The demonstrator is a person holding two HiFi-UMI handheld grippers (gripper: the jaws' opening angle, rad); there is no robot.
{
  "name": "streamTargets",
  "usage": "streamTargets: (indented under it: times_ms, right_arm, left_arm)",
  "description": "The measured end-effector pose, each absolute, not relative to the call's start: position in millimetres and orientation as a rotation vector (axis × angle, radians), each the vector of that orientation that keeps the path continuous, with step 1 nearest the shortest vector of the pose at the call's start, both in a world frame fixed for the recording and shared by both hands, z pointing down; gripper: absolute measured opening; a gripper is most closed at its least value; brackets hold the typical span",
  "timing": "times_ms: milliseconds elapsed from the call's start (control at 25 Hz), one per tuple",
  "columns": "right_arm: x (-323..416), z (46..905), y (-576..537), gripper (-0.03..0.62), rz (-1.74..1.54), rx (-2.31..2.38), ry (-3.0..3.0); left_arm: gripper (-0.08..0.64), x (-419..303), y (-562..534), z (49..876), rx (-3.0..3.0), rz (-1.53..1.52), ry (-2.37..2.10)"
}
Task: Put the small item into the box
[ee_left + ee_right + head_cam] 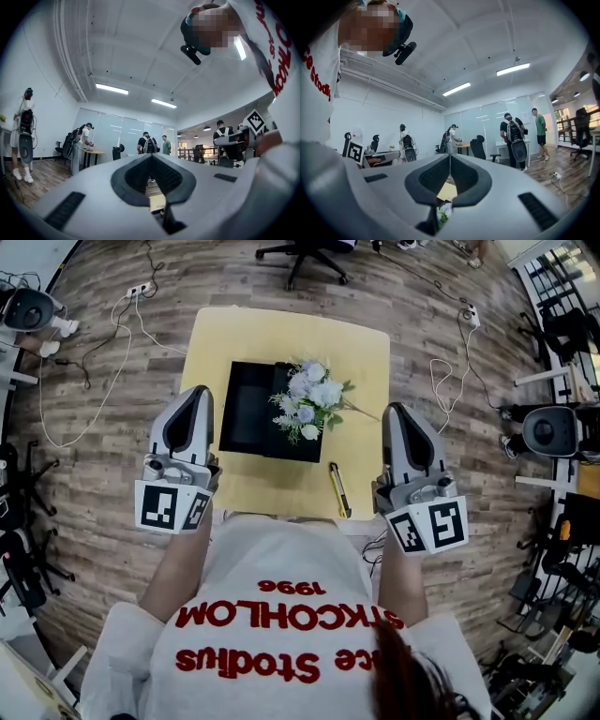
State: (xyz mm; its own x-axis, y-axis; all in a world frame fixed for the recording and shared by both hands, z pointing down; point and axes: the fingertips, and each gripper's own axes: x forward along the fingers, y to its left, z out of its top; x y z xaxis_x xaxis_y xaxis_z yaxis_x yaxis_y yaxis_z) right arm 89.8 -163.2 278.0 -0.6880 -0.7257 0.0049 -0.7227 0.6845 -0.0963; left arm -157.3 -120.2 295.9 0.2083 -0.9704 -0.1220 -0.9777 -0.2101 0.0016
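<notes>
Head view, closest in you've got the person's white shirt with red lettering, and a hand-held gripper held up on either side of it. Left hand-held gripper is clenched with nothing in it, hanging over the near-left corner of the desk. The left gripper view shows the jaws meeting at the tips. Right hand-held gripper is the same deal, jaws pressed together and empty, hovering at the desk's right edge. The small item, a slim yellow-and-black thing, is lying on the desk near the front edge, between the two grippers but closer to the right one, not touched by either. It's outside the box, which sits further back around the middle of the desk, black and open on top. A bunch of white and pale purple flowers lies across the box's right side, stems pointing right. Past the desk there's wood floor with cables and an office chair.
</notes>
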Motion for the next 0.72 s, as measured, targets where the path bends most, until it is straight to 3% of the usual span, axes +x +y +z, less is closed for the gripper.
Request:
streamTargets:
  times_ms: [280,720]
  right_arm:
    - [92.5,333.2,-160.7,0.009,-0.274,-1.299,2.933]
    - [111.9,513.1,-124.0,0.124,-0.738,-1.507,3.117]
  left_arm:
    - [0.006,-147.4,-126.5,326.4,-2.498,0.158,1.910]
    - [0.006,-146.5,-126.9,380.2,-2.633,0.096,1.931]
